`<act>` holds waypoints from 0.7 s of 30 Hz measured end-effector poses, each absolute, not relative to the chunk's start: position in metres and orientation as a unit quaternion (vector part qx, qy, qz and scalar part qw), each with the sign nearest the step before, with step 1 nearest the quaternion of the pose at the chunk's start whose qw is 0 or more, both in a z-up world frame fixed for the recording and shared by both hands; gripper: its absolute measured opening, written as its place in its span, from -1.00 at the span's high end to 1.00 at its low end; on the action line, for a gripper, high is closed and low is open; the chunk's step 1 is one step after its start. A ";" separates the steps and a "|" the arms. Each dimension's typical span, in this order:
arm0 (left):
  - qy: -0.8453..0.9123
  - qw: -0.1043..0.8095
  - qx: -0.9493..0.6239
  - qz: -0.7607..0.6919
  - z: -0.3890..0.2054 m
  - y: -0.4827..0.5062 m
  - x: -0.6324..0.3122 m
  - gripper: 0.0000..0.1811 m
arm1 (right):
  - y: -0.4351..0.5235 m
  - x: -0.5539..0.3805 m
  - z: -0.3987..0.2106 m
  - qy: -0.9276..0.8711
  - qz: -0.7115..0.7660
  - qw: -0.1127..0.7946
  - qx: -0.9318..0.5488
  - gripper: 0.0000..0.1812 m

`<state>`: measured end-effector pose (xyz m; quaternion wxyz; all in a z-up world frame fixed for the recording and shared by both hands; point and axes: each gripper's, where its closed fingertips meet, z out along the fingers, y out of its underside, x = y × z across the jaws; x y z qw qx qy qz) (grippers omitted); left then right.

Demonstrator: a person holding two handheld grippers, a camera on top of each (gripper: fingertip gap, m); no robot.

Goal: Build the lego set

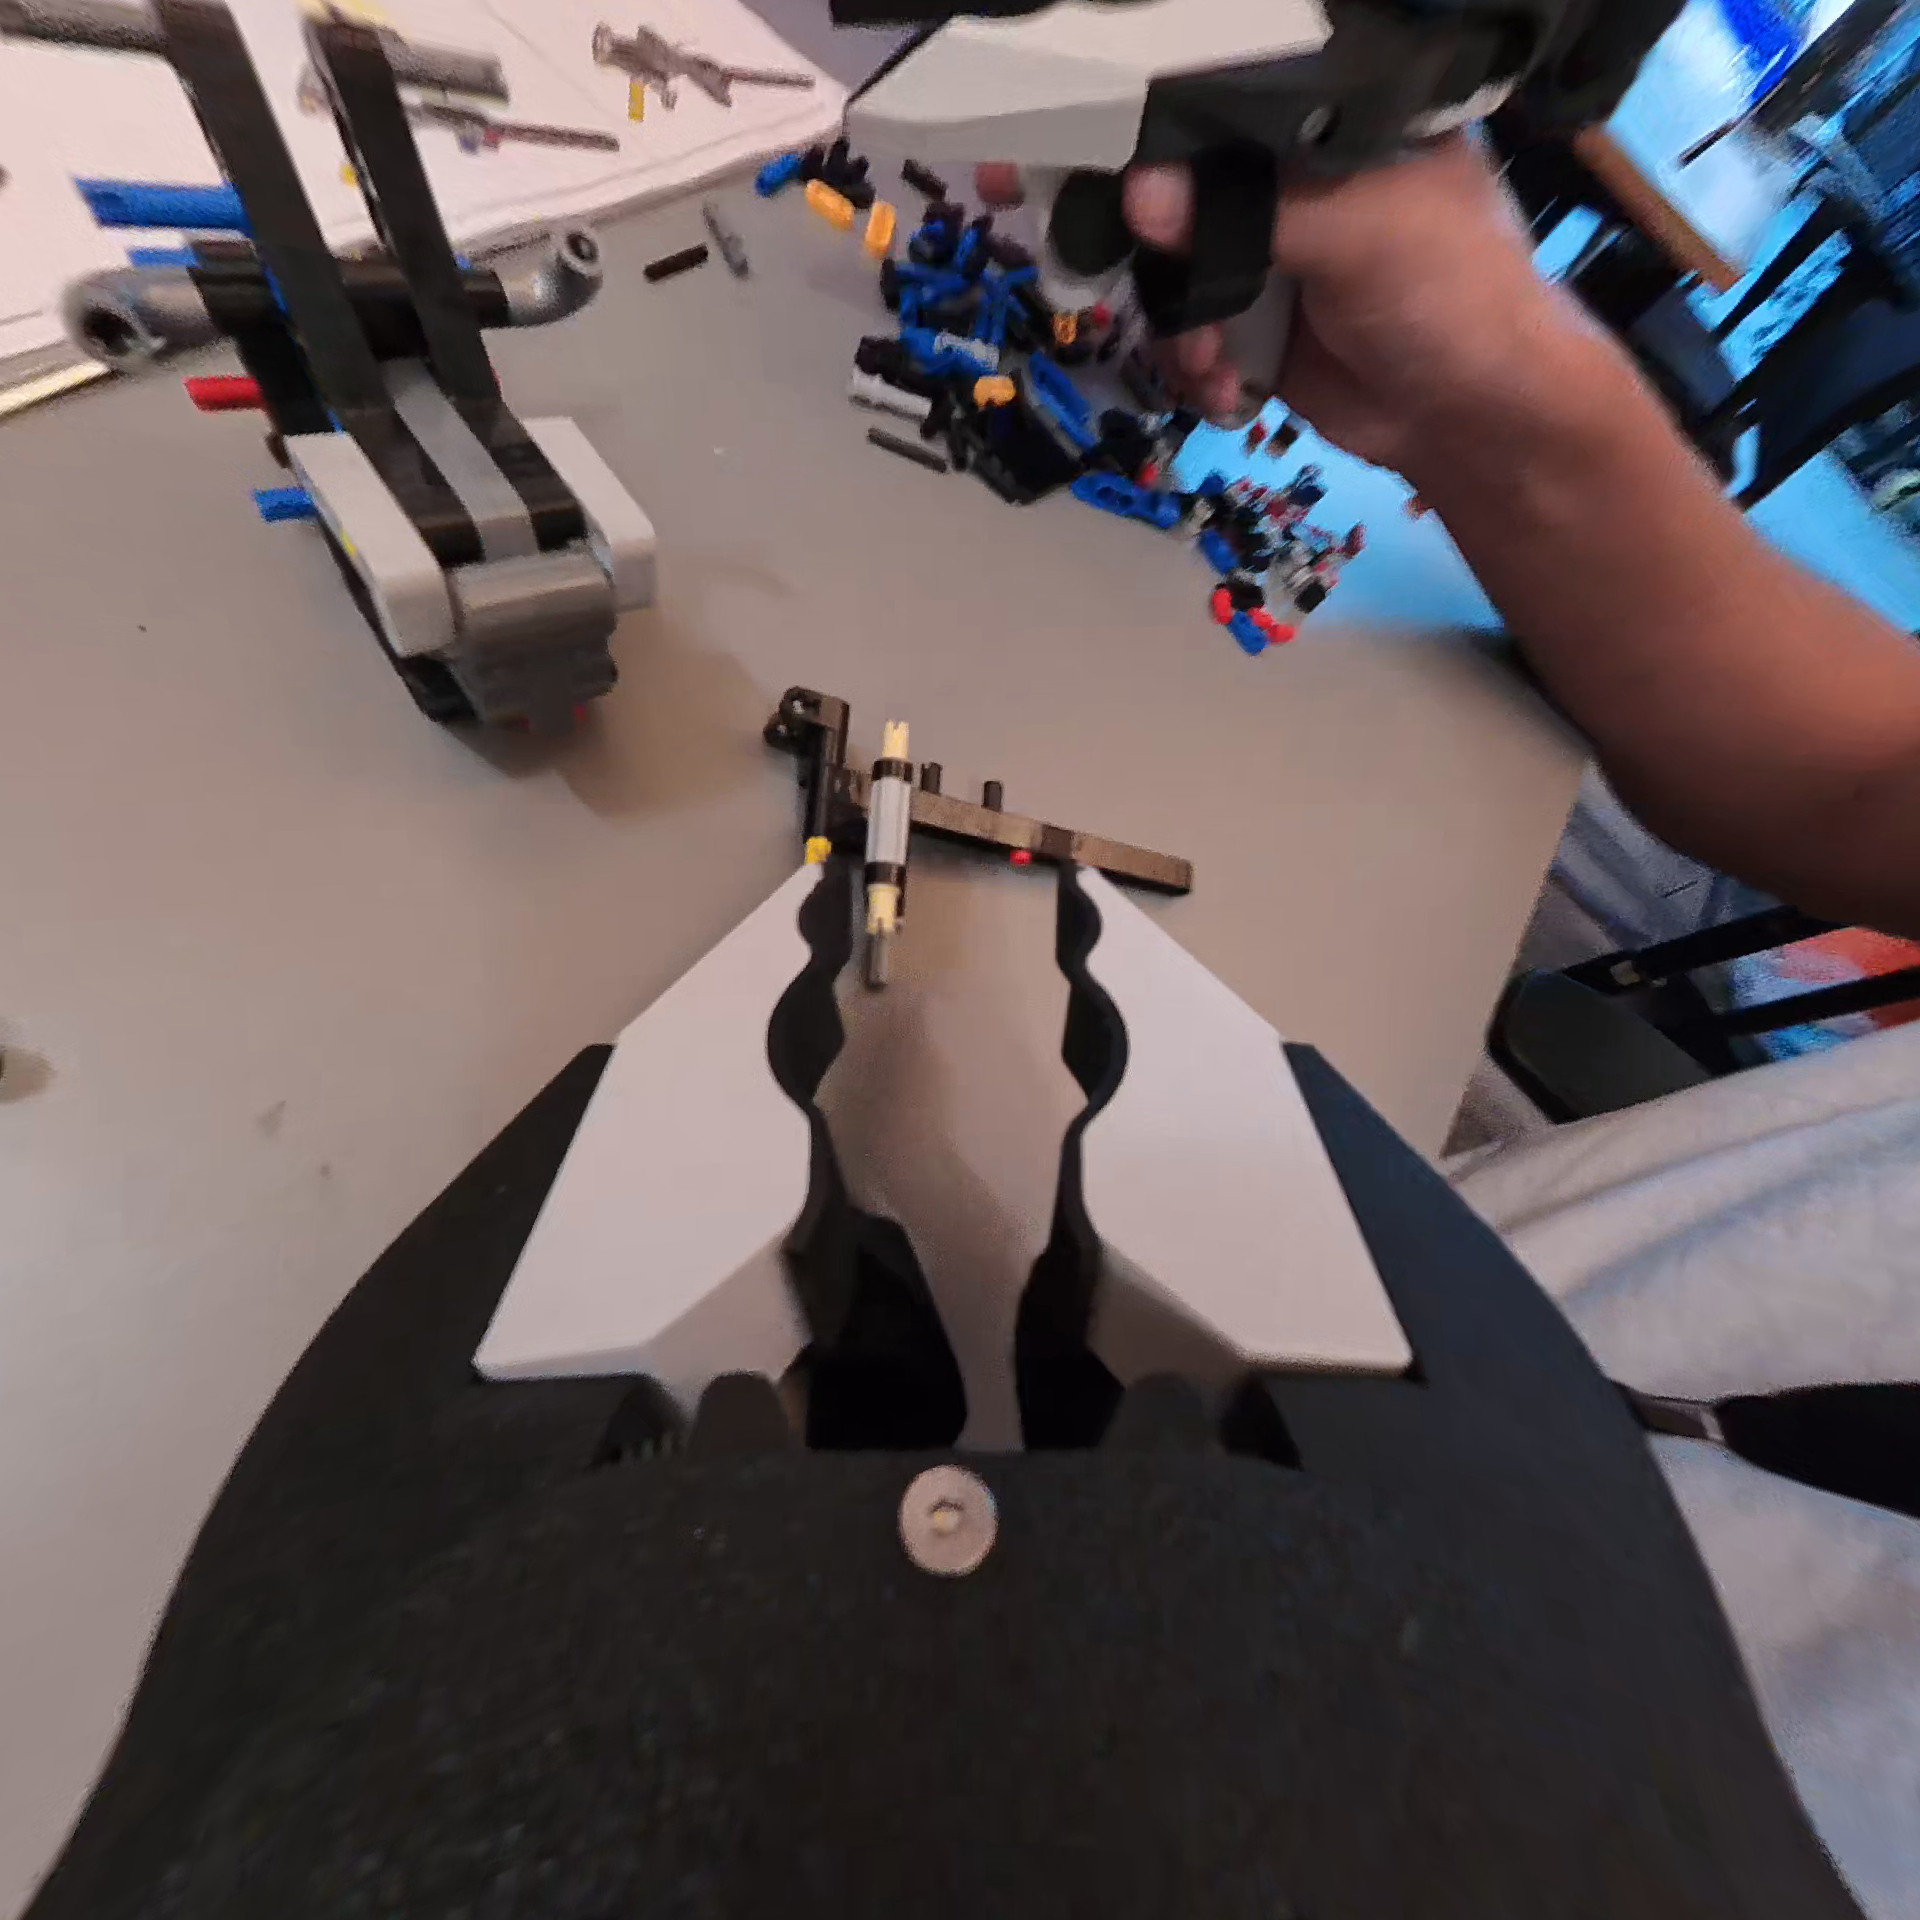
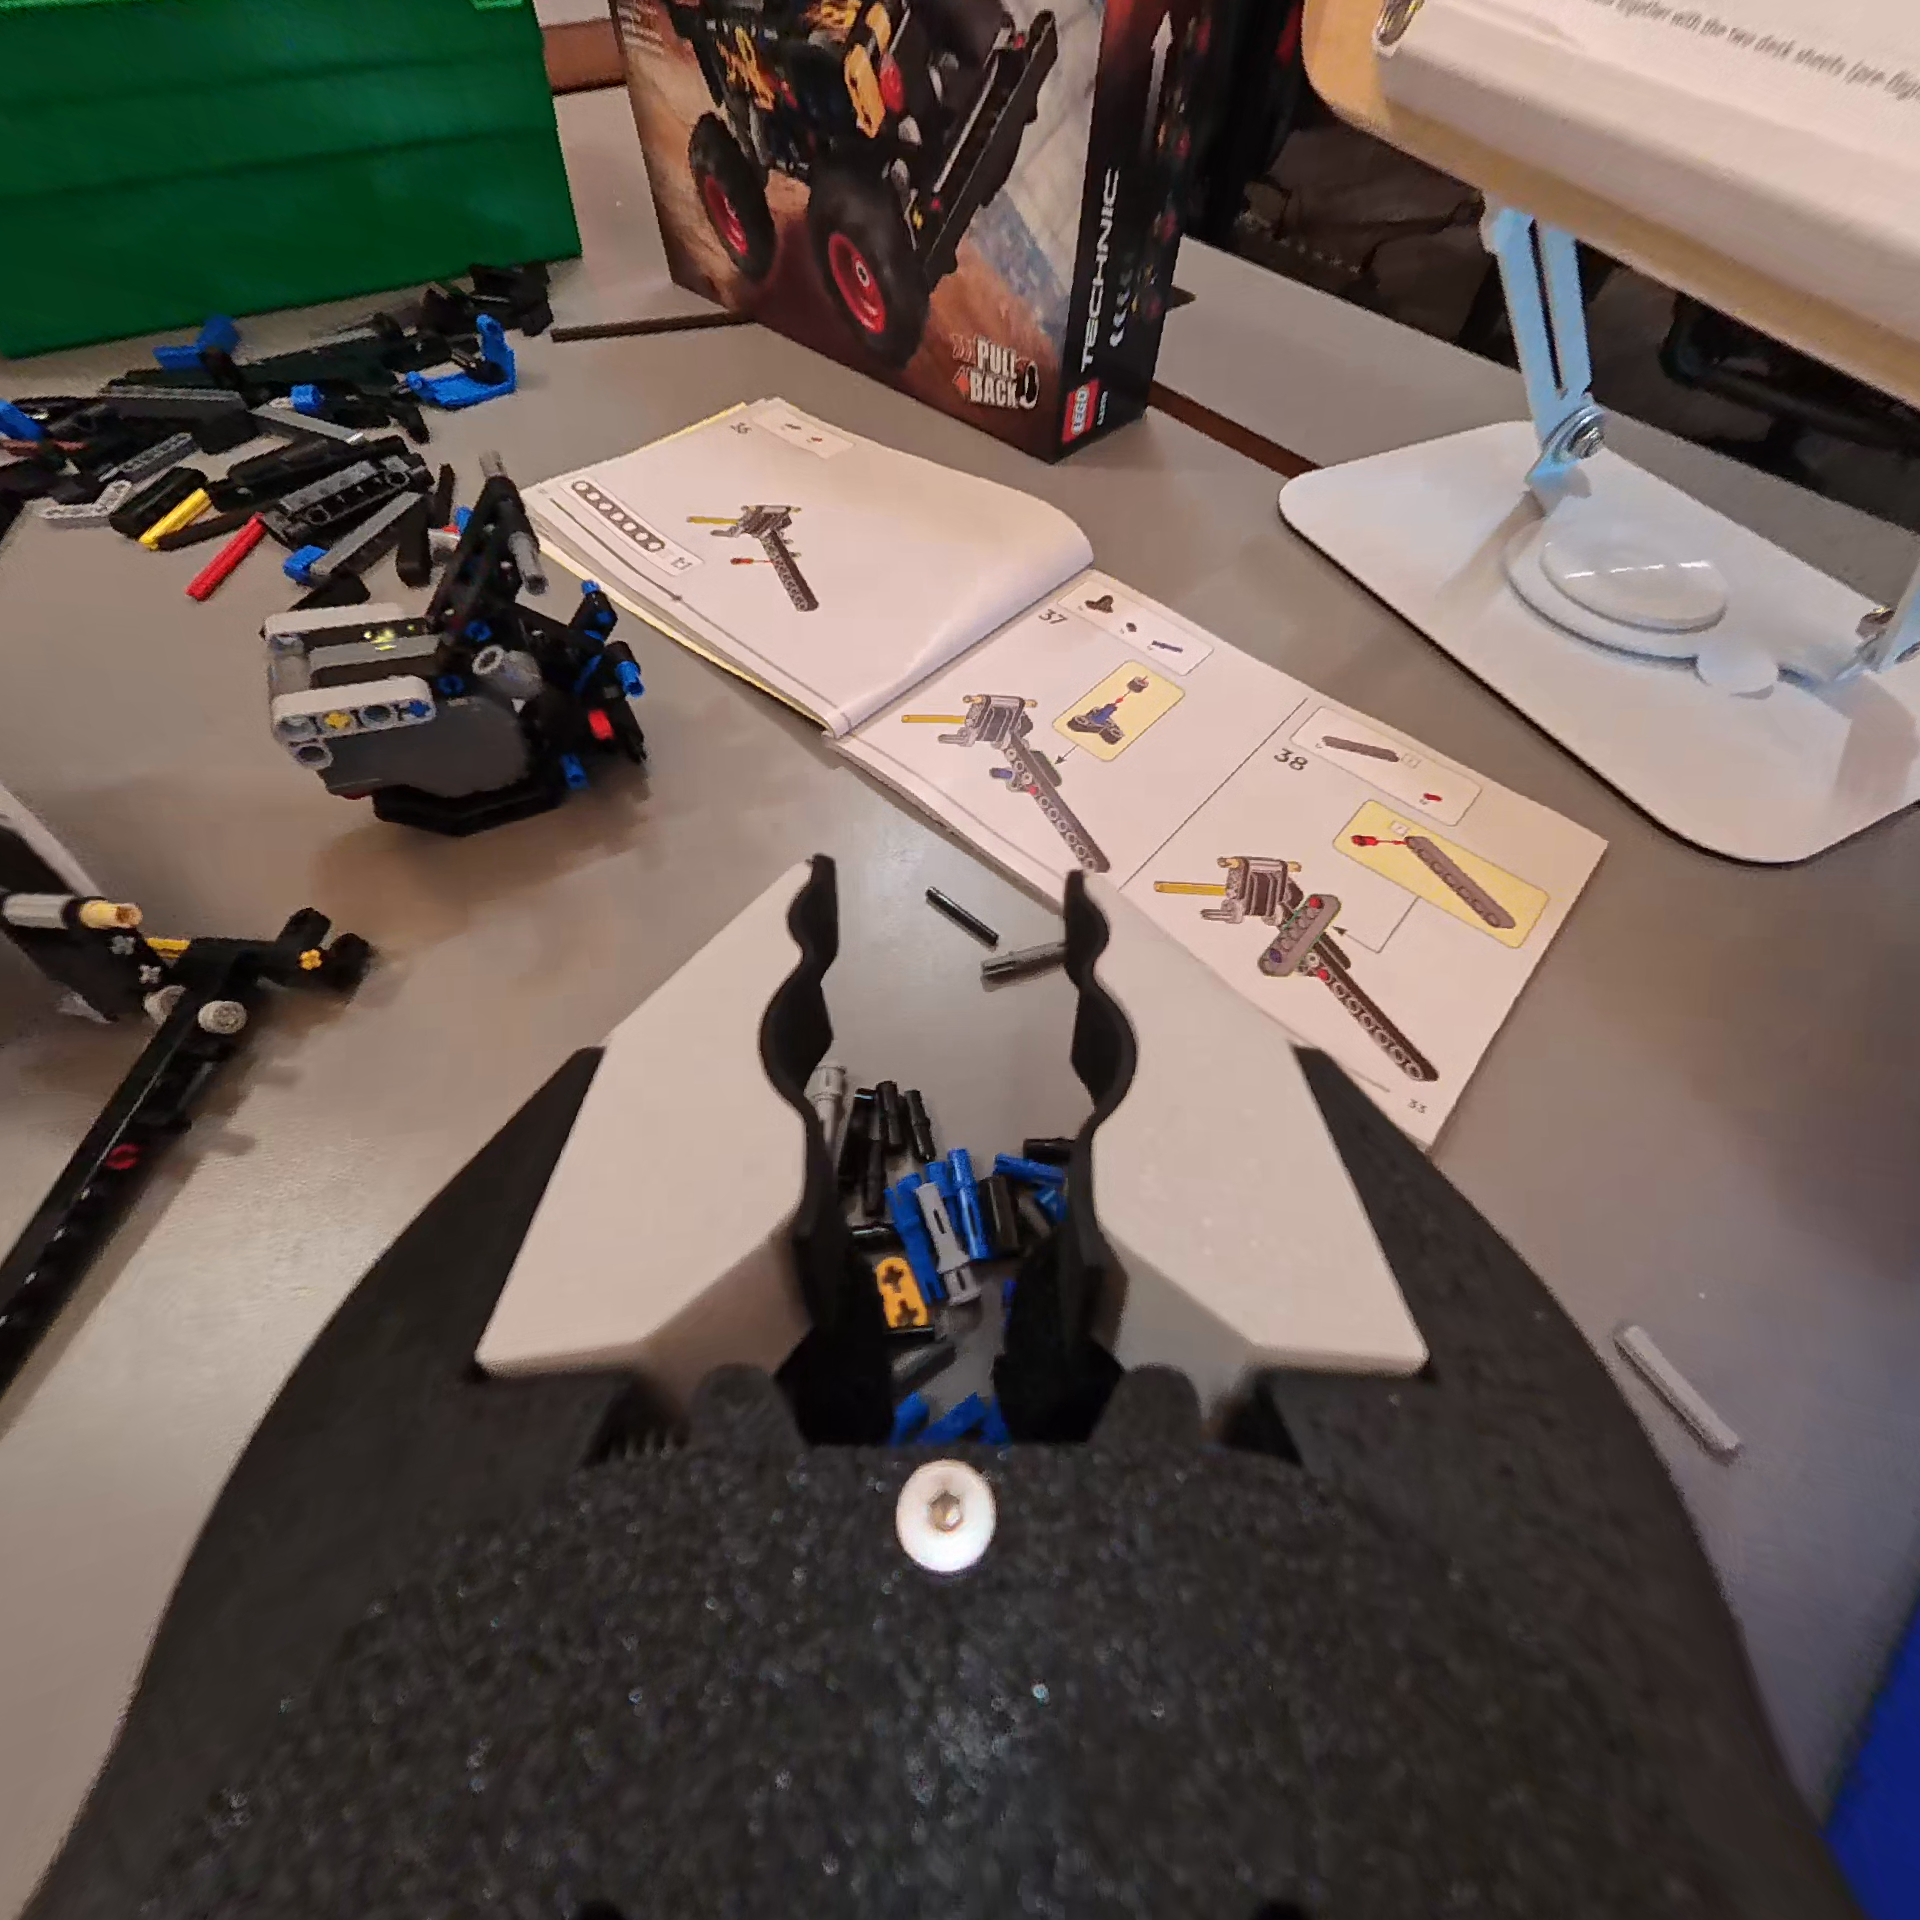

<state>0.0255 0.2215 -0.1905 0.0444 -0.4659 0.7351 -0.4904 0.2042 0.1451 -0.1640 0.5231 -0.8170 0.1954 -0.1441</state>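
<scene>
Both grippers I run hang spread with nothing between their fingers. My left gripper has its tips just short of the task's piece, a long black studded beam sub-assembly with a white-and-cream axle set across it. The beam lies flat on the grey table right ahead of the fingertips, the axle's near end reaching into the gap between them.

My right gripper hovers above a small heap of blue, black and grey connector pins, seen between its fingers. Just beyond its tips lie a loose black pin and a grey pin; ahead and to the right is the open instruction booklet. Ahead and to the left sits the grey-and-black half-built chassis block, with a larger scatter of loose beams behind it. The printed set box stands farthest ahead.

My worries from here: the pins are tiny and piled, so closing the right fingers could catch two at once or flick one off across the table. On the left, a grip on the axle rather than the beam could slide it out of its holes. The left view is blurred too, so my aim is uncertain.
</scene>
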 end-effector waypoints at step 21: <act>0.683 0.196 -0.383 -0.591 -0.121 0.328 0.156 0.68 | 0.126 0.229 -0.169 0.281 -0.123 0.514 -0.801 0.54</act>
